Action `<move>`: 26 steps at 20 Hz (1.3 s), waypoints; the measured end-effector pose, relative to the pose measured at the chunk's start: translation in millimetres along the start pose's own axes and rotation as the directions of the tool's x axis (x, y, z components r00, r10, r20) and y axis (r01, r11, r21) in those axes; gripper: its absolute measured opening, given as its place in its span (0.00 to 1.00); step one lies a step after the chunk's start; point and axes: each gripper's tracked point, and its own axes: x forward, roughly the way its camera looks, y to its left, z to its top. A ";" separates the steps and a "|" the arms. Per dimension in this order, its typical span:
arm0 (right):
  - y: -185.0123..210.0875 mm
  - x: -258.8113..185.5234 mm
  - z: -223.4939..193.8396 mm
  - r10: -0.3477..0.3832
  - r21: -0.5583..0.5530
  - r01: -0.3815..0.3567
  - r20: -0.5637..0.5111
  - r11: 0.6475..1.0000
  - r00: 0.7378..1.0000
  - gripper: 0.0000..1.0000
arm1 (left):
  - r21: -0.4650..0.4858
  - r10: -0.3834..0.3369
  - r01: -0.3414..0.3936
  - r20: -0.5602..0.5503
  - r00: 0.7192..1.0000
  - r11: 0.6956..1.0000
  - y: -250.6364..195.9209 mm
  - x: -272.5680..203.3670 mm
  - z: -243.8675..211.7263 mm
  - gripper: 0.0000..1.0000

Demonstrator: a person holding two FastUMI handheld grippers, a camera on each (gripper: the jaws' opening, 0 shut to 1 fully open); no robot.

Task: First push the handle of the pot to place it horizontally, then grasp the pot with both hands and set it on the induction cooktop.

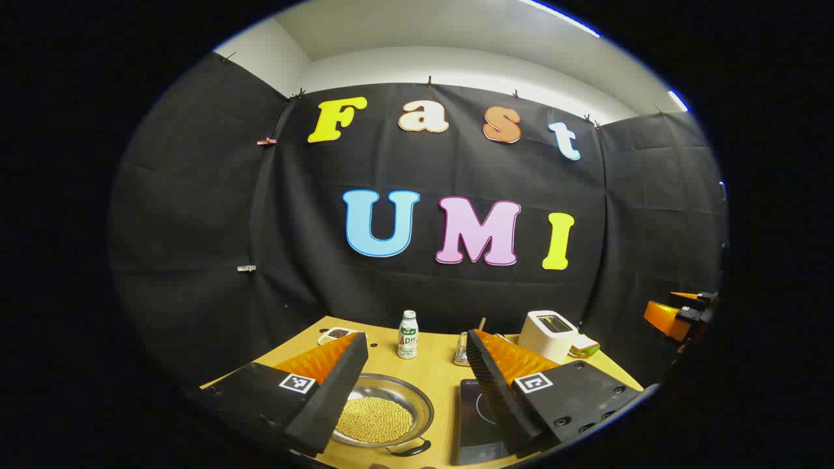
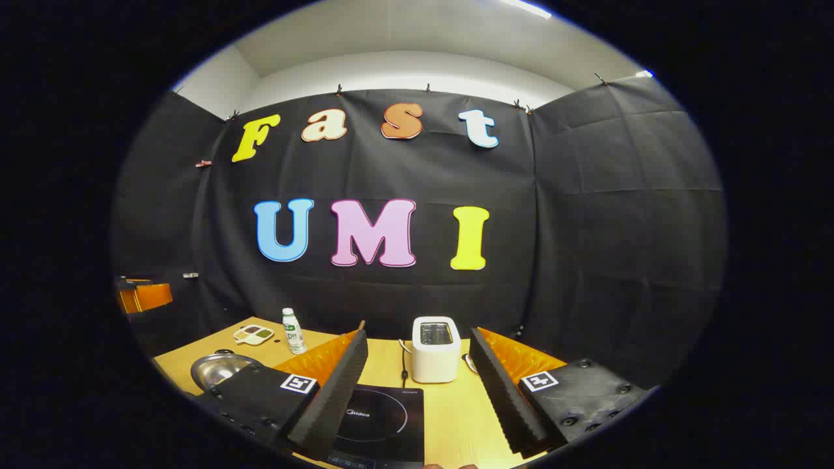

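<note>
Sitting on the wooden surface [image 1: 438,374], the pot [image 1: 381,412] is a shallow metal pan filled with small yellow beans; in the left gripper view it lies just ahead of the left tongs [image 1: 417,384], partly behind their left finger, with its dark handle [image 1: 409,449] at the near rim. The induction cooktop [image 1: 477,420] lies flat just beside the pot, partly under the right finger of the same tongs. These tongs are released, fingers spread wide and touching nothing.

In the right gripper view the cooktop [image 2: 384,420] sits between the fingers of the right tongs [image 2: 420,391], which are also spread apart and grasp nothing; the pot [image 2: 218,368] shows beyond their left finger.

Farther out from the left tongs stand a small white bottle [image 1: 408,335], a white toaster [image 1: 547,335] with a sandwich [image 1: 584,346] just beside it, and a small dish [image 1: 337,335] near the far left edge. The right tongs [image 1: 677,316] show at the far right of the left gripper view, well apart from the pot.
</note>
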 end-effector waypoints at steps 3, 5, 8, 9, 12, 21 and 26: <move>10.0 5.6 -0.8 0.033 -0.012 -0.033 -0.008 0.999 0.999 0.98 | 0.036 0.003 -0.003 0.008 1.000 0.999 -0.8 3.0 2.8 0.95; 16.0 3.1 4.1 0.027 -0.018 -0.027 0.003 0.999 1.000 0.94 | 0.031 -0.010 0.010 0.007 1.000 0.999 -0.5 4.0 3.6 0.95; 27.4 -5.0 3.9 0.005 -0.010 -0.005 -0.004 1.000 1.000 0.98 | 0.042 -0.038 0.038 0.001 0.999 0.998 5.3 -0.8 0.0 0.95; 29.5 -7.5 3.0 -0.003 -0.014 0.003 -0.008 1.000 1.000 0.98 | 0.047 -0.048 0.048 -0.001 0.999 0.998 7.4 -2.0 -0.7 0.95; 36.7 -14.5 -2.2 -0.024 -0.021 0.024 -0.023 0.999 0.999 0.98 | 0.029 -0.081 0.081 -0.018 0.997 0.996 13.7 -4.4 -9.4 0.95; 50.9 -18.6 -12.3 -0.114 -0.009 0.113 -0.049 0.994 0.992 0.98 | 0.045 -0.153 0.155 -0.060 0.986 0.987 33.3 1.0 -33.2 0.95; 65.4 -22.8 -15.4 -0.159 -0.028 0.158 -0.044 0.987 0.986 0.98 | 0.092 -0.214 0.221 -0.075 0.974 0.971 42.0 0.3 -42.2 0.95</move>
